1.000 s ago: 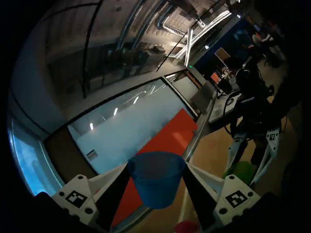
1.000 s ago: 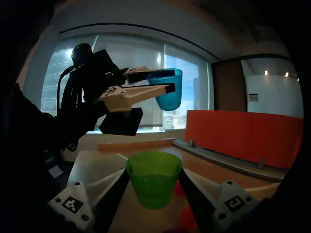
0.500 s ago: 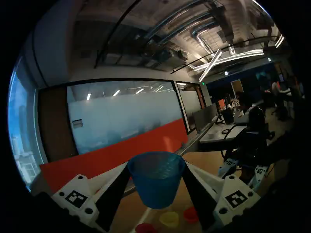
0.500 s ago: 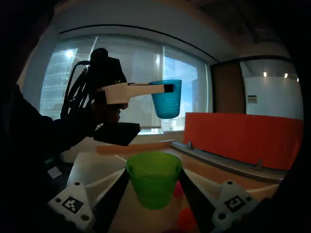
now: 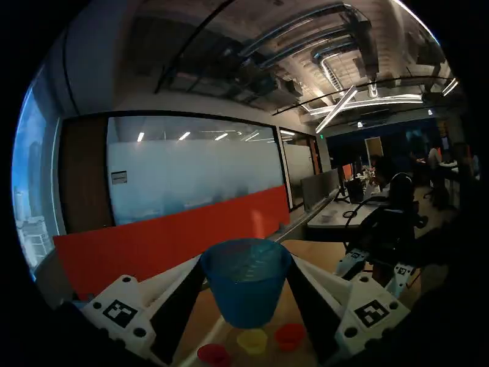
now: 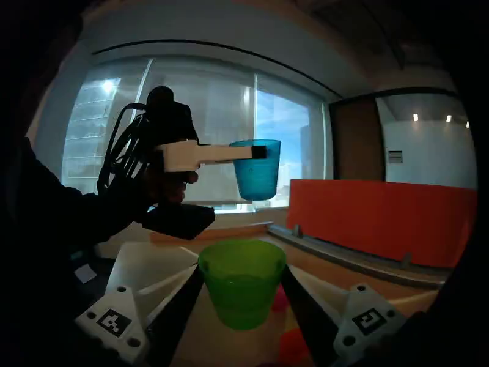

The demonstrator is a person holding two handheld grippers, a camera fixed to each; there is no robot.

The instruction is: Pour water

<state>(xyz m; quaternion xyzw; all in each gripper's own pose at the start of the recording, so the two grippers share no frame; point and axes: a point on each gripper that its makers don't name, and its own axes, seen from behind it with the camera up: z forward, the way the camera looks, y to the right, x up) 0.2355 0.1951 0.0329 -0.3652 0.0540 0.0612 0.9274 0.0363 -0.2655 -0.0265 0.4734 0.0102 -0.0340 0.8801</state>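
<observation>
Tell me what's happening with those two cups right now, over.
Left tongs shut on blue cup, upright, raised. Right tongs shut on green cup, upright, lower. Nothing between the cups.

raised cup [image 6: 257, 174] in the left claw [image 5: 246, 270] hangs above and beyond the lower cup [image 6: 242, 293] in the right claw [image 6: 242, 273].
</observation>
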